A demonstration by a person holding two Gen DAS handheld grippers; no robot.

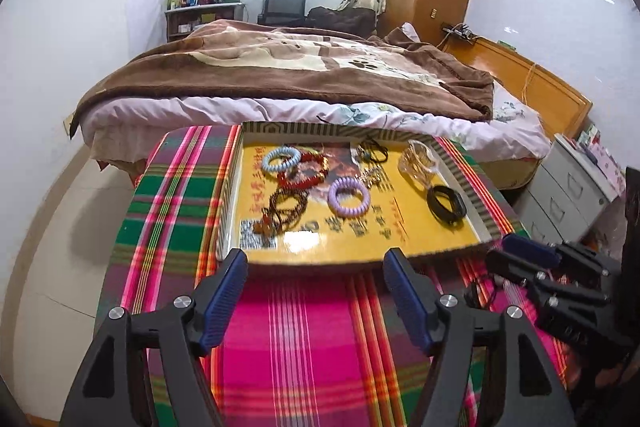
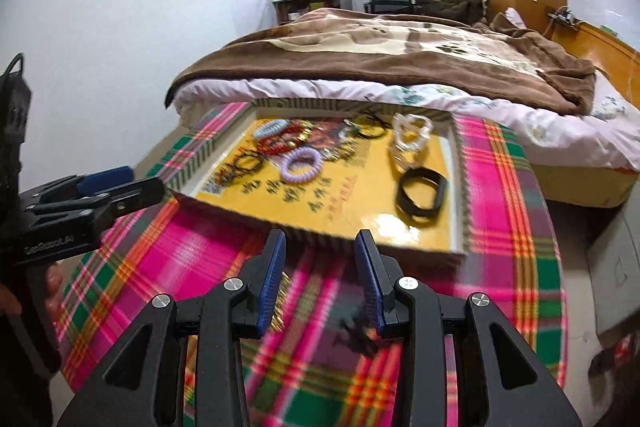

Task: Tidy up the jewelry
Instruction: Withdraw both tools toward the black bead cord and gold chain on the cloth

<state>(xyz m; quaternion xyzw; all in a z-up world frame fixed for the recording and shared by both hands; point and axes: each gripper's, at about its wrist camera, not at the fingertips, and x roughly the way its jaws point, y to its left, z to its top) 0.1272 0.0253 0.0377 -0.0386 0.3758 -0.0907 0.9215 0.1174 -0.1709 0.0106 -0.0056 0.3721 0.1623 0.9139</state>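
The jewelry lies in a shallow yellow tray [image 1: 400, 231] with striped walls, which rests on the surface covered by a plaid cloth [image 1: 176, 203] in pink and green. Inside the tray a purple coil band [image 1: 347, 195] sits near the middle, a pale blue coil band [image 1: 280, 158] is farther back, touching a red bead bracelet [image 1: 305, 169], and dark bead strings [image 1: 286, 207] lie at the left side. A black band [image 1: 446, 205] is near the right wall, just beside a clear bracelet [image 1: 420, 159]. The left claw [image 1: 316, 259] hovers over the cloth at the near edge of the tray, its blue pads apart with nothing between them. The right claw [image 2: 320, 239] is also before the near edge, its pads apart and empty. Behind the tray stands a bed [image 1: 304, 67] with a brown blanket.
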